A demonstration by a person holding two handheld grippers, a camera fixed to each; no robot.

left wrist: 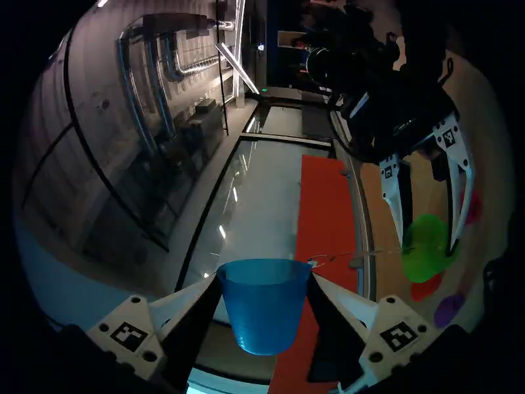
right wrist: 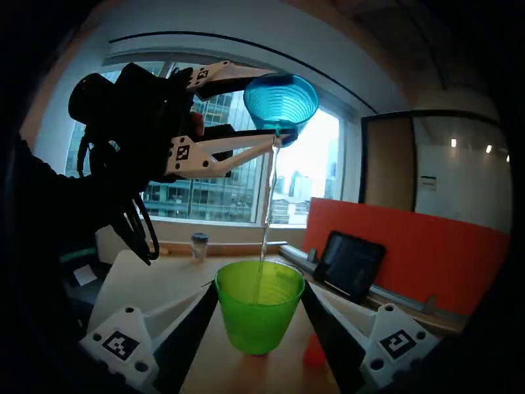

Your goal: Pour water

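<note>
My left gripper [left wrist: 265,308] is shut on a blue plastic cup [left wrist: 264,310], which is tipped on its side. In the right gripper view the same blue cup [right wrist: 281,102] hangs high, mouth turned down and toward me, held by the left gripper [right wrist: 259,105]. A thin stream of water [right wrist: 268,210] falls from its rim into a green cup [right wrist: 257,312]. My right gripper [right wrist: 257,315] is shut on that green cup and holds it upright above the table. In the left gripper view the green cup [left wrist: 426,248] sits between the right gripper [left wrist: 430,244] fingers.
A wooden table [right wrist: 164,276] lies below, with a small lidded jar [right wrist: 199,246] near the window sill. An orange partition [right wrist: 420,253] and a dark tablet [right wrist: 348,262] stand at the right. A small red object [right wrist: 314,351] lies on the table by the green cup. Large windows are behind.
</note>
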